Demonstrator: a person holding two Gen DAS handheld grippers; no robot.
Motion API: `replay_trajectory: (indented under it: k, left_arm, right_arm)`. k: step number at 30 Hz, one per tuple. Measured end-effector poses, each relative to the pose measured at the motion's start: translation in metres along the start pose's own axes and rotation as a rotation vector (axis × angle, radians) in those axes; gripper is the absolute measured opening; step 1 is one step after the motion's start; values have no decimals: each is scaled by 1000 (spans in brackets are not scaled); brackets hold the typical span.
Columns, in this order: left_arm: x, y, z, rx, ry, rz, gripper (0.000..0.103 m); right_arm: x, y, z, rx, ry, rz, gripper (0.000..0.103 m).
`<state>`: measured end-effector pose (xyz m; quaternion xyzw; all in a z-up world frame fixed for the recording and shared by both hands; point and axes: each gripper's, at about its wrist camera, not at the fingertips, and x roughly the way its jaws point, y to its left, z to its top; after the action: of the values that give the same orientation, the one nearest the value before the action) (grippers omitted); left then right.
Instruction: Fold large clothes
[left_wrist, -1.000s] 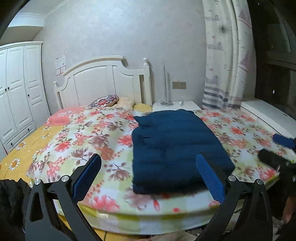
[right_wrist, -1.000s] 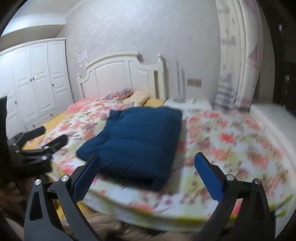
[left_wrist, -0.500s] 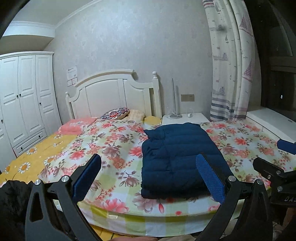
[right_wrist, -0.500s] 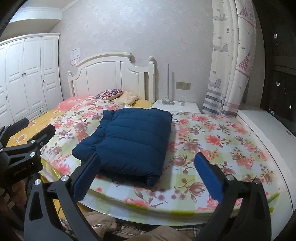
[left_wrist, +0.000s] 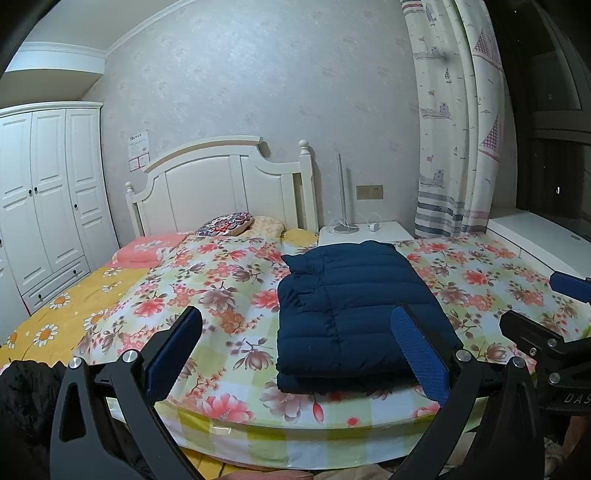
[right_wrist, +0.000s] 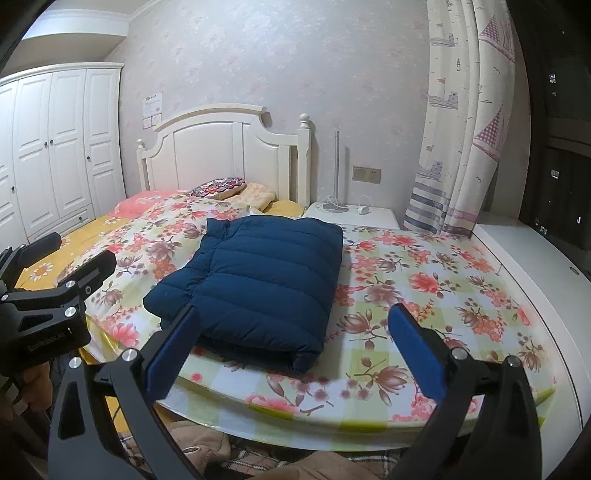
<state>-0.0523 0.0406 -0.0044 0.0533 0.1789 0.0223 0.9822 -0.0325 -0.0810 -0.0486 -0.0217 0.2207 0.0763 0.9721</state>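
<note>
A dark blue puffer jacket lies folded into a thick rectangle on the floral bed cover, near the bed's foot edge. It also shows in the right wrist view. My left gripper is open and empty, held off the foot of the bed, in front of the jacket. My right gripper is open and empty, also off the bed's edge. Each gripper shows at the side of the other's view: the right one and the left one.
A white headboard and pillows stand at the far end. A white nightstand with a lamp pole is to the right, then a curtain and window ledge. White wardrobes line the left wall. A dark garment lies lower left.
Both grippers have drawn back and up from the bed, so the jacket looks smaller and farther. The jacket has not moved. Both grippers stay open.
</note>
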Motion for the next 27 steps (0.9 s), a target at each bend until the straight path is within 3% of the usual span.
replay_trajectory:
  k: [27]
  left_arm:
    - [1,1,-1,-2,2,-2,99]
  right_arm:
    - [0,1,0,-2,1,-1,100]
